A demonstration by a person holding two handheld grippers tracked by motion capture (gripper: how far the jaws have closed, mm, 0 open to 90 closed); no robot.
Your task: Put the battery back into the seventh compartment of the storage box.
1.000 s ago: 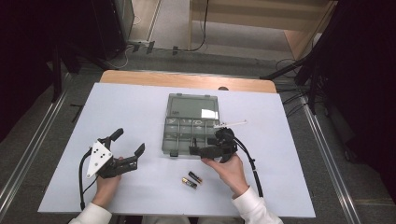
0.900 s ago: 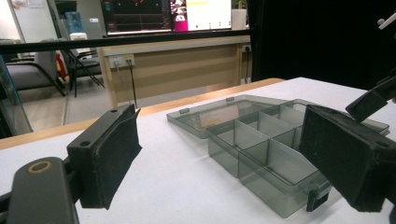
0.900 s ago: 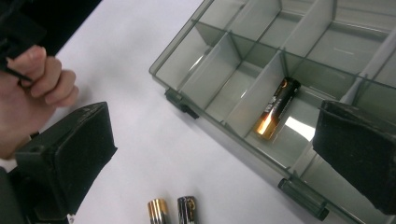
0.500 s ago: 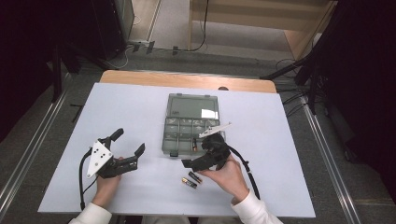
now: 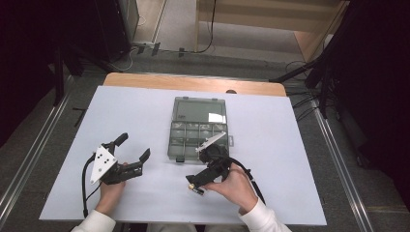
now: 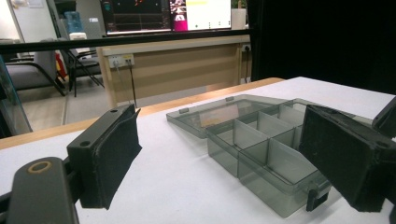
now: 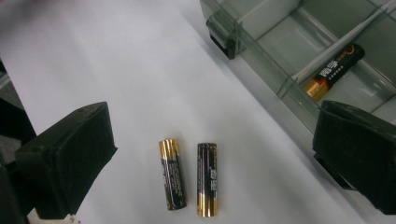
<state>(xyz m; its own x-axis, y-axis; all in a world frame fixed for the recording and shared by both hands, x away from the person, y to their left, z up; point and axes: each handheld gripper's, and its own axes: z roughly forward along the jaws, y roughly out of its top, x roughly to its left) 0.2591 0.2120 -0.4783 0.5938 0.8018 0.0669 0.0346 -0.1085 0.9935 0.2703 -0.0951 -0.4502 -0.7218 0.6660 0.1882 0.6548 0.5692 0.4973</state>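
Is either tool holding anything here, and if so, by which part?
Nothing is held. The right tool is open above two batteries on the table, and the left tool is open and empty, facing the box.

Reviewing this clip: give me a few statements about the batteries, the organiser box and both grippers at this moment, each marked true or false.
1. Two batteries lie side by side on the table. True.
2. The organiser box is closed. False: its lid lies open.
3. One battery in the box sits in a compartment. True.
4. The right gripper grips a battery. False: open, above the pair.
5. The left gripper is open, holding nothing. True.
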